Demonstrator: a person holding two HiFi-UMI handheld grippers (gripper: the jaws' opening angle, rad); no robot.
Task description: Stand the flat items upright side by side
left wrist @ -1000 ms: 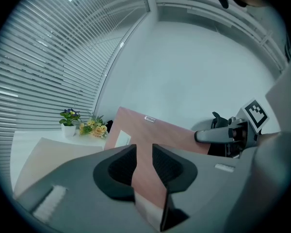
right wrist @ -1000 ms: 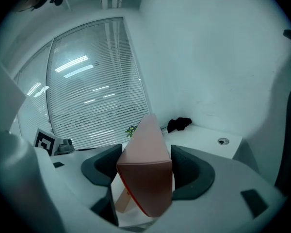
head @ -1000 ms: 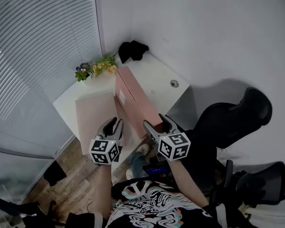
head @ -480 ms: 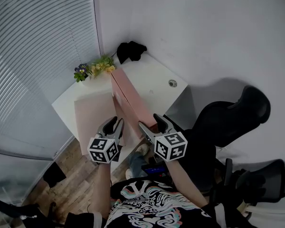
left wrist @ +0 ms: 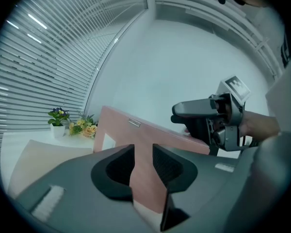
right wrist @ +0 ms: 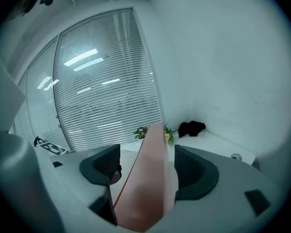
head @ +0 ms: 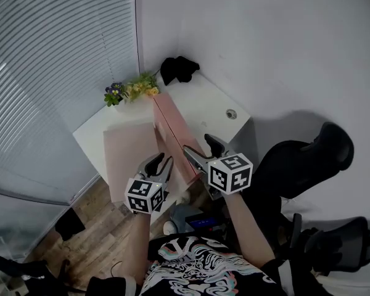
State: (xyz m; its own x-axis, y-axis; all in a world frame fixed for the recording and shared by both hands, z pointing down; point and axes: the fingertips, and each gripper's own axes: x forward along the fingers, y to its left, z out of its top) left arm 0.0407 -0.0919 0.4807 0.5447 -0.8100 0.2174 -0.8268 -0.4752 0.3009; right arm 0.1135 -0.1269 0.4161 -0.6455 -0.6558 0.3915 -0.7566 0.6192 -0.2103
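the left gripper (left wrist: 143,161) pinches the near lower part of the upright pink folder (head: 172,128), and both pads press on its faces. the right gripper (right wrist: 145,166) is over the near top edge of the same folder; its jaws have just been opening, and now they stand spread, with the folder's edge between them and a gap on each side. the folder stands on its long edge on the white desk (head: 203,100), a little tilted, and runs from the grippers toward the corner of the room. just beside it, on the left gripper's side, a second pink folder (head: 129,156) lies flat on the desk. behind them, near the window blinds (head: 49,73), there is a small pot of flowers (head: 132,89) and a black bundle (head: 177,68) in the corner. a black office chair (head: 308,159) stands to the right of the desk.
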